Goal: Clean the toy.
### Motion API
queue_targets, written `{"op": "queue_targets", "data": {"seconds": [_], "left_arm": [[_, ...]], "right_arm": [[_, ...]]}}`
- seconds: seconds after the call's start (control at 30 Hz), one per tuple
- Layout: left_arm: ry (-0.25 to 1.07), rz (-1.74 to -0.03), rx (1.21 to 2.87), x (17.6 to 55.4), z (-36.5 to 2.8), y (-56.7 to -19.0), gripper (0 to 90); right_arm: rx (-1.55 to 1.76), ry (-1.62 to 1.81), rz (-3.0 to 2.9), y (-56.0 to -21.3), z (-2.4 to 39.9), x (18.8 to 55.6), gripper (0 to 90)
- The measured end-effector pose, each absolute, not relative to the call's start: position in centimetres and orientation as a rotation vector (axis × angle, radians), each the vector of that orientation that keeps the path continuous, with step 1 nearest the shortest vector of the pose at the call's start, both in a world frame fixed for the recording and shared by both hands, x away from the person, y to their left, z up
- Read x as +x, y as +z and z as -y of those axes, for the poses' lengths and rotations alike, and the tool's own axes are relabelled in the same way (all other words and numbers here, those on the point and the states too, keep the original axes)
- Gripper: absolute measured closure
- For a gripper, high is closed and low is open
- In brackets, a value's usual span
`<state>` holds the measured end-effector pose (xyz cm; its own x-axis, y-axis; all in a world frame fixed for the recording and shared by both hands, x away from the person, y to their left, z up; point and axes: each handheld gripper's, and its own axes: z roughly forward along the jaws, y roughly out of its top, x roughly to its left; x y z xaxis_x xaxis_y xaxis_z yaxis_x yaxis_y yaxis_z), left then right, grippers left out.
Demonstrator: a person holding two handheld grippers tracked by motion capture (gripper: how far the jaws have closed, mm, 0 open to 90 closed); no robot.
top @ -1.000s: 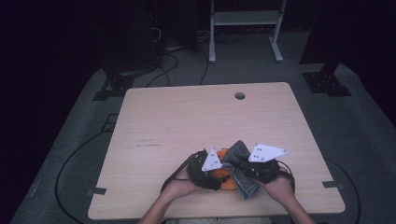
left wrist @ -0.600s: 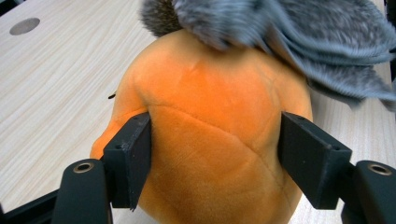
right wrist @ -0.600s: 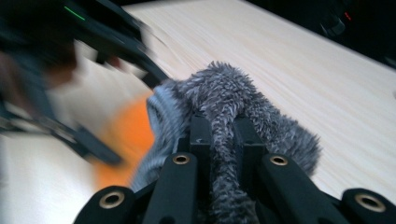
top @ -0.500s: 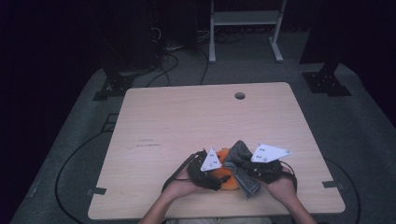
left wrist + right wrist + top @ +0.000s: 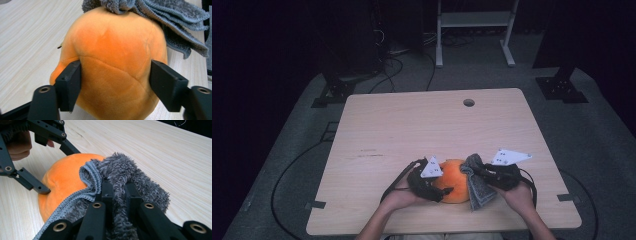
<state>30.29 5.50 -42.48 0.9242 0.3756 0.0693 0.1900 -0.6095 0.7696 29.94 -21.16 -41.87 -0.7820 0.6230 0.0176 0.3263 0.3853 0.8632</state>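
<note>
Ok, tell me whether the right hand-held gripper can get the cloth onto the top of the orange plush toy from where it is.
Probably yes. The right hand-held gripper is shut on the grey cloth, which already drapes against the orange plush toy. The left hand-held gripper clamps the toy's sides only, so the top looks free.

Grey cloth (image 5: 160, 15) cut off by top edge in left gripper view, covers far side of orange plush (image 5: 112, 65). Plush's bottom cut by lower edge. Right gripper (image 5: 117, 192) jaw tips buried in cloth.
</note>
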Motion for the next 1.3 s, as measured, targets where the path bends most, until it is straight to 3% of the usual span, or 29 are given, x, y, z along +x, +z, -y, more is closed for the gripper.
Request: {"op": "queue_targets", "data": {"seconds": [0.1, 0.17, 0.23, 0.3, 0.43, 0.7, 0.93, 1.17, 1.3], "left_arm": [[0.305, -0.385, 2.215, 30.4, -5.4, -42.0, 15.4], [0.32, -0.391, 2.189, 30.4, -5.4, -41.9, 13.3], [0.304, -0.392, 2.205, 30.6, -5.7, -42.1, 15.1], [0.307, -0.407, 2.214, 30.8, -6.1, -42.4, 24.1], [0.273, -0.45, 2.225, 31.2, -6.7, -42.8, 27.8], [0.23, -0.475, 2.229, 31.7, -7.4, -43.1, 28.9], [0.184, -0.492, 2.219, 32.1, -8.3, -43.3, 28.4], [0.184, -0.476, 2.212, 31.9, -8.3, -43.2, 27.6], [0.195, -0.457, 2.208, 31.6, -7.9, -43.1, 26.8]], "right_arm": [[0.781, 1.395, -2.316, -41.6, 20.7, 29.5, 80.6], [0.708, 1.417, -2.318, -41.1, 19.8, 28.9, 80.6], [0.666, 1.394, -2.31, -41.0, 18.9, 28.5, 80.6], [0.676, 1.396, -2.312, -41.1, 18.8, 28.8, 80.6], [0.809, 1.474, -2.322, -42.1, 20.3, 30.0, 80.6], [0.982, 1.442, -2.326, -44.0, 22.6, 30.9, 80.7], [0.982, 1.575, -2.304, -43.4, 22.5, 30.6, 80.5], [1.115, 1.447, -2.364, -44.7, 23.6, 31.7, 80.6], [1.044, 1.51, -2.309, -43.1, 23.6, 30.9, 80.6]]}}
